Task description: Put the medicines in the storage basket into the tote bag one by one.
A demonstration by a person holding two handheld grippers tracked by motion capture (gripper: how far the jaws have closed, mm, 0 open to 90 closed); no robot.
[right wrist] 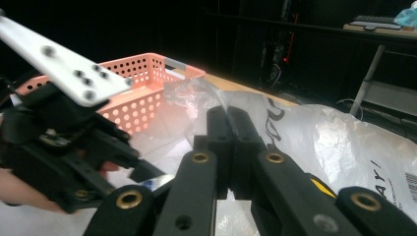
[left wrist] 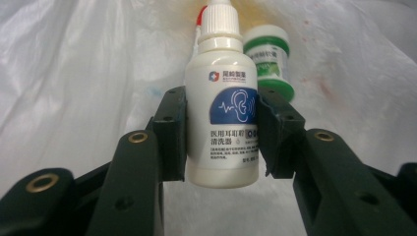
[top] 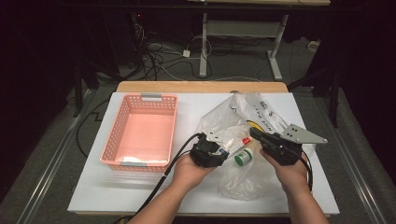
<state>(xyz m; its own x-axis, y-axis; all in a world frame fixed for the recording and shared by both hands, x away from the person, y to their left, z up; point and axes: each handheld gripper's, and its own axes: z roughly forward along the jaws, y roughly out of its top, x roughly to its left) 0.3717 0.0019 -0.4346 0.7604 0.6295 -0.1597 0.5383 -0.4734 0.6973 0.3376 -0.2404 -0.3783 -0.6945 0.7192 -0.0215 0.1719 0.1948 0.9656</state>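
Left claw [left wrist: 221,142] grips the bottle [left wrist: 222,123], right claw [right wrist: 228,123] pinches the bag [right wrist: 339,142] shut-jawed; lift slowly toward the basket [top: 116,135] at 9 o'clock.

Pink basket [top: 140,133]: on the table's [top: 93,196] left half, upright.
Green-capped jar [top: 243,157]: near the front edge.

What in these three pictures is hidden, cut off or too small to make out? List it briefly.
- White bottle: tip cut by the left gripper view's top edge.
- Green-capped jar: partly behind the bottle; label blurred.
- Bag: print cut by the right gripper view's edge.
- Basket: white thing inside, too small in the high view.
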